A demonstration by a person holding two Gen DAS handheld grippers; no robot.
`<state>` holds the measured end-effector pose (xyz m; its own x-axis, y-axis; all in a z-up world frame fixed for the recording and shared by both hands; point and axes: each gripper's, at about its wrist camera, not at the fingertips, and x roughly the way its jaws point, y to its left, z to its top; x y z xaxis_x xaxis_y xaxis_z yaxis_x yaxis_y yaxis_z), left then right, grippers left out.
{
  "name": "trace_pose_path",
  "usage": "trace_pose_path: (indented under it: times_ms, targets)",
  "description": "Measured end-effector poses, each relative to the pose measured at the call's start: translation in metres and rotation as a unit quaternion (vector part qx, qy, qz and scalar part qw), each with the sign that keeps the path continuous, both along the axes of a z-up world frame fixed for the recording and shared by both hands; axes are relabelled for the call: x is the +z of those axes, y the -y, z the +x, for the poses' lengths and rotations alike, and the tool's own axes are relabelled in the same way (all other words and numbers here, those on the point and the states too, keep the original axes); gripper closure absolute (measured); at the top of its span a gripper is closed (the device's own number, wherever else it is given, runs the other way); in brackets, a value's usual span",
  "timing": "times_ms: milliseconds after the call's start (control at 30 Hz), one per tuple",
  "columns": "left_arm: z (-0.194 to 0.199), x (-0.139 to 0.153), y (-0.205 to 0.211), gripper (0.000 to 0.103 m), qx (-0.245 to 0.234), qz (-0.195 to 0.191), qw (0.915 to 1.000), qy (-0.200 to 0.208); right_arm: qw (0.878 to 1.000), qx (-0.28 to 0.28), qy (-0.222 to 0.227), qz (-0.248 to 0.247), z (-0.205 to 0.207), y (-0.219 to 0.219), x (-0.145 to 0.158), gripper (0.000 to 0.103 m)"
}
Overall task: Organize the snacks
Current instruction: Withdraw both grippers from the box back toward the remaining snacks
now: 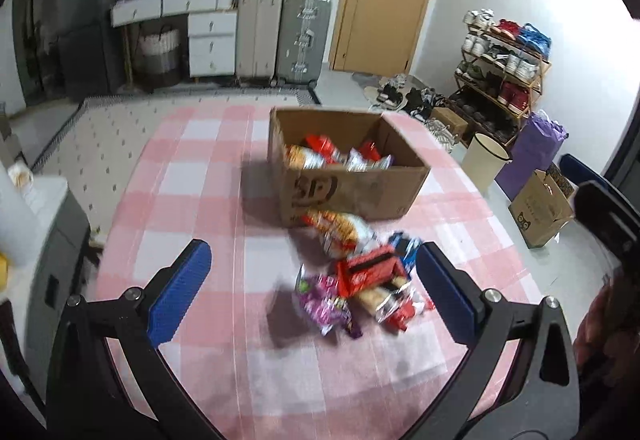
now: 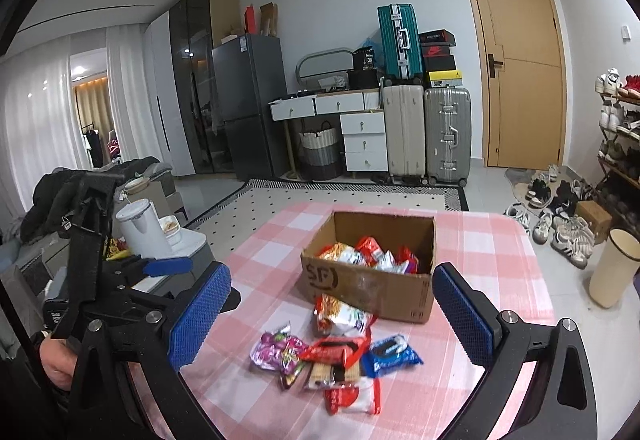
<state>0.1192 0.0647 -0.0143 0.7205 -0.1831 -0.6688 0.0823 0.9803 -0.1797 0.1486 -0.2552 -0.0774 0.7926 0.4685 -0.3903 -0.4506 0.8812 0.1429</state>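
Observation:
An open cardboard box stands on the pink checked table and holds several snack packets. A loose pile lies in front of it: an orange packet, a red packet, a purple packet and a blue packet. My left gripper is open and empty, hovering over the pile. My right gripper is open and empty, above the pile. The left gripper also shows at the left of the right wrist view.
The pink checked tablecloth covers the table. A grey side unit with a white jar stands left of the table. A cream bin, shoes and a shoe rack are on the right. Suitcases stand by the far wall.

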Motion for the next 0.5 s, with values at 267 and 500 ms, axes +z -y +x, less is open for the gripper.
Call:
trace_pose_path:
  times_ms: [267, 500]
  targets:
    - [0.009, -0.069, -0.016, 0.001, 0.02, -0.043, 0.9967, -0.066, 1.0, 0.004, -0.03, 0.003, -0.008, -0.006, -0.032, 0.001]
    - [0.022, -0.105, -0.007, 0.001, 0.02, -0.043, 0.9944, -0.094, 0.998, 0.01, -0.062, 0.017, -0.004, -0.006, -0.057, 0.001]
